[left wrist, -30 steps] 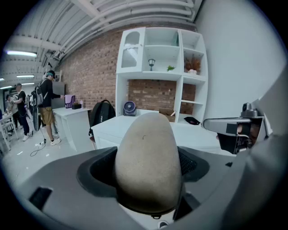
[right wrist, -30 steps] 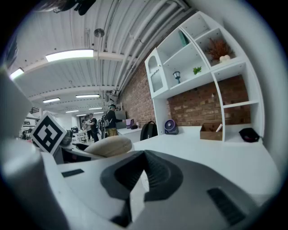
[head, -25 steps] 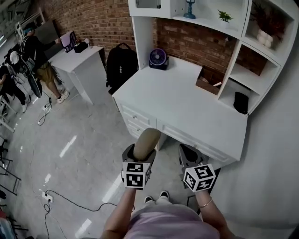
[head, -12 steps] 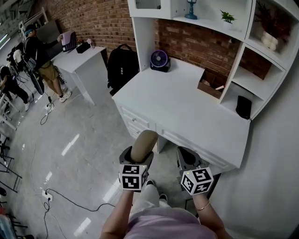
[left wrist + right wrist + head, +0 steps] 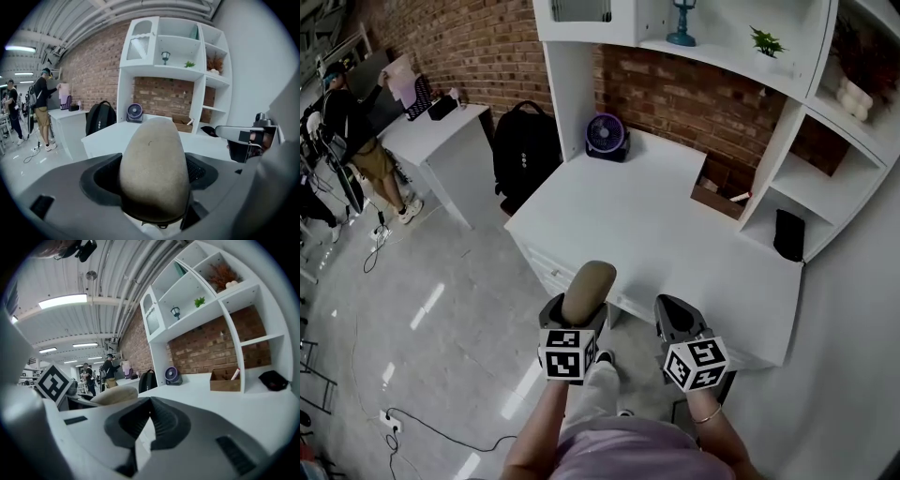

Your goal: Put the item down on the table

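A tan, egg-shaped item [image 5: 589,290] sticks out of my left gripper [image 5: 578,314], whose jaws are shut on it; in the left gripper view the tan item [image 5: 153,168] fills the middle between the dark pads. It hangs at the front edge of the white desk [image 5: 656,225]. My right gripper [image 5: 673,319] is level with it on the right, jaws shut with nothing between them [image 5: 145,420]. The right gripper view also shows the tan item [image 5: 112,394] off to its left.
On the desk stand a purple fan [image 5: 606,137] at the back left and a brown box [image 5: 719,195] by the white shelf unit [image 5: 787,187]. A black backpack [image 5: 523,150] leans beside the desk. People stand at a second white table [image 5: 431,141] far left.
Both grippers have come closer to the desk; the tan item now reaches over its front edge. The grip on it is unchanged.
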